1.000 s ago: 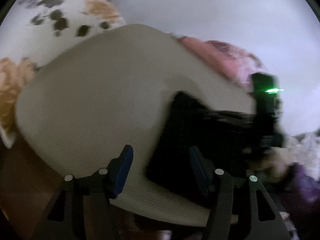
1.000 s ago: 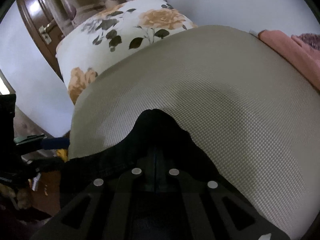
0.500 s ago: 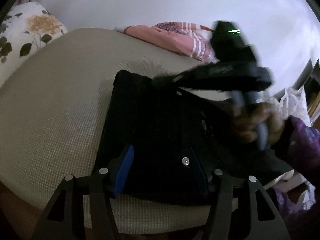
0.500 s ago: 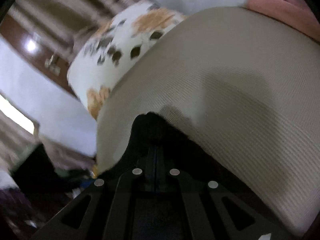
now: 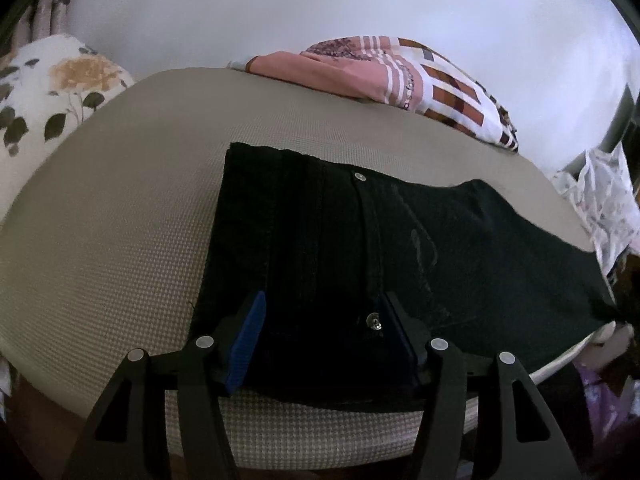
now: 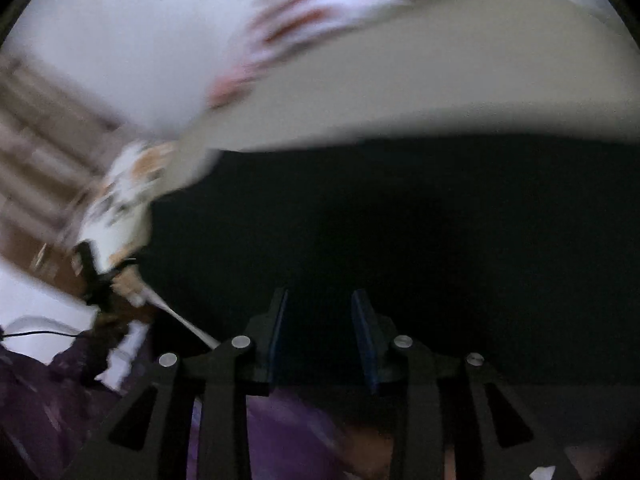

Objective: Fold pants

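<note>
Black pants (image 5: 360, 248) lie flat on a beige textured bed cover (image 5: 120, 220), waistband to the left with two metal buttons showing, legs running off to the right. My left gripper (image 5: 324, 320) is open, its blue-padded fingers (image 5: 248, 336) hovering over the near waist edge. In the blurred right wrist view the pants (image 6: 400, 220) fill the middle. My right gripper (image 6: 318, 320) is open and empty just above them.
A floral pillow (image 5: 52, 88) lies at the far left and a pink patterned cloth (image 5: 400, 76) along the back against a white wall. A white bag (image 5: 600, 200) is at the right edge. The bed's near edge (image 5: 320, 432) is just below my left gripper.
My right gripper let go of the pants, opened and swung back fast. The pants now lie spread flat. My left gripper moved over the waist and stays open.
</note>
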The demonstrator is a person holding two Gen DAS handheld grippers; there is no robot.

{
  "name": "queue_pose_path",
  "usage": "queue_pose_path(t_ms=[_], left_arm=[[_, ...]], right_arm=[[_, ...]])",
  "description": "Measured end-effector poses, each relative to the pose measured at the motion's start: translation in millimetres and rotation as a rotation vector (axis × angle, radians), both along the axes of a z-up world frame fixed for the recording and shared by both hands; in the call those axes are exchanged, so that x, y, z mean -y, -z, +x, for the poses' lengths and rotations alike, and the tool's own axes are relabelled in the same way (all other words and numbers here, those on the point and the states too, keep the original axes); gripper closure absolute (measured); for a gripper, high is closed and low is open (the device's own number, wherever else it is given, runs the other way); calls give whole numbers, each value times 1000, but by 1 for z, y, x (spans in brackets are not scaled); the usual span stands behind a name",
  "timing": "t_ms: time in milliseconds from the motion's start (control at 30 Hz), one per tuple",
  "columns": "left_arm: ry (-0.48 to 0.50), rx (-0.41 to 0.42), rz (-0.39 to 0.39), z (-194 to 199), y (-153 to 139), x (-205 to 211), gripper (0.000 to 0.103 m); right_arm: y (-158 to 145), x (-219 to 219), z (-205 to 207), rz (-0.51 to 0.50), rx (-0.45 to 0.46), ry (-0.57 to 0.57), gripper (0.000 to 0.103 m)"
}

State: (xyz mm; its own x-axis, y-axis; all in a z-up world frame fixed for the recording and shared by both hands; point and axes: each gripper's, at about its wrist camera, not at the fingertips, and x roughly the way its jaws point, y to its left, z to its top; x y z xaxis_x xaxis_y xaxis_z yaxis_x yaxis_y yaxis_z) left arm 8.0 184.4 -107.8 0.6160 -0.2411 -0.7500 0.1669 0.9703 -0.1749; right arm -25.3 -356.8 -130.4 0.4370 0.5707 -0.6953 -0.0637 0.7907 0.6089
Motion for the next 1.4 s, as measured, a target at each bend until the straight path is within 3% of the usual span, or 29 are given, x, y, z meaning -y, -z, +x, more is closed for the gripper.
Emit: queue_pose_path(t_ms=[67,133,200,267,533,733,967,1200,1267,1367,1400], left_arm=[[3,4,35,0,1,5,41],[6,6,70,2,1,12,38],[15,14,100,1,2,18,33],[19,23,135,0,4,24,29],[-9,31,152,1,6,31,25],[-52,15,137,6,6,31,25],[-53,14,161,7,8,39,18],[-66,14,157,10,8,43,14],[-66,17,155,10,8,43,13],[-65,20,165,10,9,45,13],[-65,20,165,10,10,45,12]], right_arm=[[12,57,-49,88,8,172,93],[14,115,-98,141,51,419,83],[18,153,-137,201,98,579,83],[21,168,-158,273,134,642,83],[45,186,-172,482,245,721,82],[67,198,-169,556,249,758,81],[61,183,-153,456,202,693,91],[59,190,-160,431,216,747,99],[66,194,-166,449,206,773,95],[81,202,-178,572,203,826,90],[85,202,-180,595,196,837,81]])
